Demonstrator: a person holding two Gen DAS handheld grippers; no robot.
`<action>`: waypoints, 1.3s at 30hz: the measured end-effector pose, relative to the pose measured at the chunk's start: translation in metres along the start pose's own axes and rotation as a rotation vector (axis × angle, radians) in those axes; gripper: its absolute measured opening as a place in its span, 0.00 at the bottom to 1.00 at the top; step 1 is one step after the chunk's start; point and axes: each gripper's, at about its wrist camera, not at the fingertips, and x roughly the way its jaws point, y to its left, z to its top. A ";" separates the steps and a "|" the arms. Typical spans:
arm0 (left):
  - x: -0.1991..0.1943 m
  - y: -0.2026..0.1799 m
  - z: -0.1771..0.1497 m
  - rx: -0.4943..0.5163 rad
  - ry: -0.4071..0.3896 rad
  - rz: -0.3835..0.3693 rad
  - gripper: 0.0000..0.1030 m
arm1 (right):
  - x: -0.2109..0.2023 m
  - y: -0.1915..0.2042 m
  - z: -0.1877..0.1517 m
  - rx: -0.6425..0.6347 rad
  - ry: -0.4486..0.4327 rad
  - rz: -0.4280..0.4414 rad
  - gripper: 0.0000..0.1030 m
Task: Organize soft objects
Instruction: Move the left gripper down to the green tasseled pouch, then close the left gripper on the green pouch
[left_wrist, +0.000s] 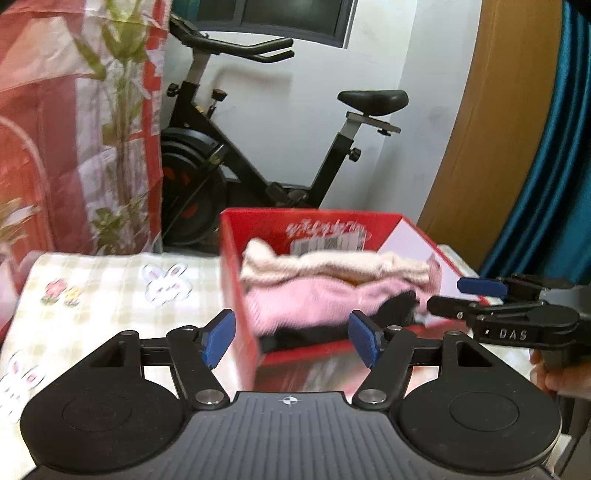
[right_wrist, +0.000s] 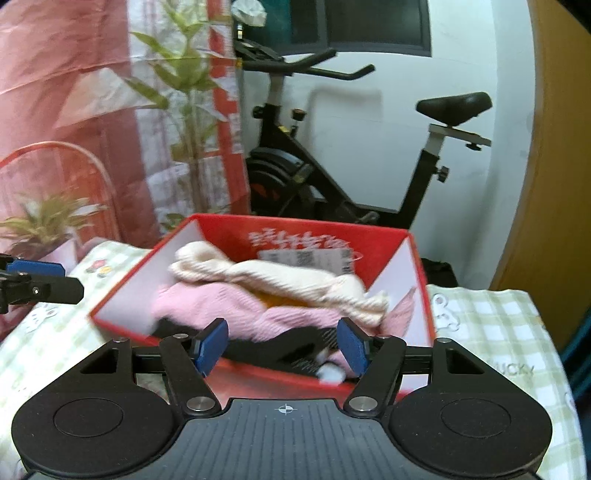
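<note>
A red cardboard box (left_wrist: 233, 266) (right_wrist: 295, 221) stands on the checked tablecloth. In it lie a cream knit piece (left_wrist: 332, 266) (right_wrist: 280, 277) on top, a pink knit piece (left_wrist: 314, 301) (right_wrist: 229, 310) under it, and a black garment (left_wrist: 395, 304) (right_wrist: 280, 347) at the bottom. My left gripper (left_wrist: 291, 341) is open just in front of the box's near left corner, nothing between its blue pads. My right gripper (right_wrist: 282, 345) (left_wrist: 447, 295) is open at the box's near wall, its pads apart and empty. The left gripper (right_wrist: 72, 278) shows at the far left of the right wrist view.
The tablecloth (left_wrist: 110, 288) (right_wrist: 498, 332) with rabbit prints covers the table around the box. An exercise bike (left_wrist: 258, 147) (right_wrist: 332, 166) stands behind the table. A red patterned sheet (left_wrist: 55, 129) and a potted plant (right_wrist: 48, 221) are at the left. A person's hand (left_wrist: 554, 376) holds the right gripper.
</note>
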 end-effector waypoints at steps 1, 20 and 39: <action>-0.008 0.004 -0.007 -0.004 0.006 0.005 0.68 | -0.004 0.005 -0.004 -0.005 -0.002 0.009 0.60; -0.023 0.088 -0.124 -0.306 0.161 -0.004 0.52 | -0.013 0.101 -0.094 -0.054 0.112 0.150 0.60; 0.024 0.021 -0.140 -0.322 0.212 -0.144 0.42 | -0.010 0.101 -0.147 -0.059 0.225 0.193 0.60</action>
